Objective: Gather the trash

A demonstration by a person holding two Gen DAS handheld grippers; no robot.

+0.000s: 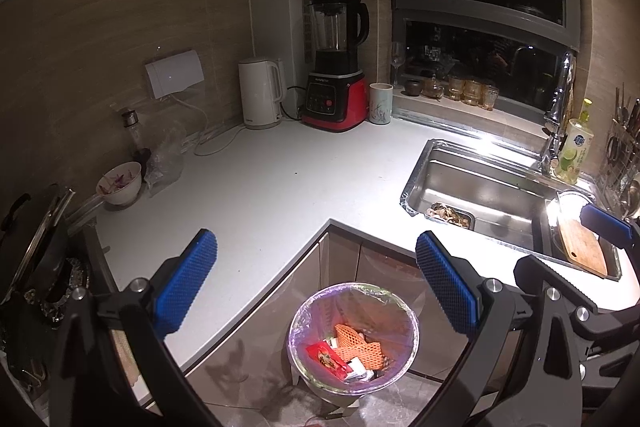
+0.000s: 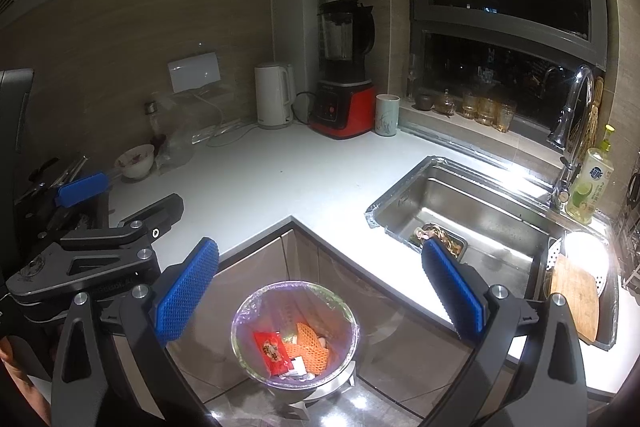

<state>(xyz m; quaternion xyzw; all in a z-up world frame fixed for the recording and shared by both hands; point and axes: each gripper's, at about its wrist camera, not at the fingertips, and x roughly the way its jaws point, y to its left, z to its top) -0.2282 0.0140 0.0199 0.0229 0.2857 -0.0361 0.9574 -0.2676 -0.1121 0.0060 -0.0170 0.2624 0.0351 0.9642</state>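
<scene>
A round trash bin (image 1: 298, 323) with a clear liner stands on the floor in the counter's inner corner. It holds an orange foam net (image 1: 356, 345), a red wrapper (image 1: 328, 357) and white scraps. It also shows in the right wrist view (image 2: 248, 311), with the net (image 2: 310, 345) and wrapper (image 2: 270, 349). My left gripper (image 1: 316, 291) is open and empty above the bin. My right gripper (image 2: 320, 297) is open and empty above it too. The right gripper's blue fingers (image 1: 604, 223) show at the right edge of the left view; the left gripper's fingers (image 2: 82, 189) show at the left of the right view.
An L-shaped white counter (image 1: 260, 187) carries a kettle (image 1: 260, 93), a red blender (image 1: 336, 67), a cup (image 1: 380, 103), a bowl of scraps (image 1: 120, 183) and a crumpled plastic bag (image 1: 164, 163). A steel sink (image 1: 480, 187) holds a strainer with food waste (image 1: 450, 213) and a cutting board (image 1: 584, 245).
</scene>
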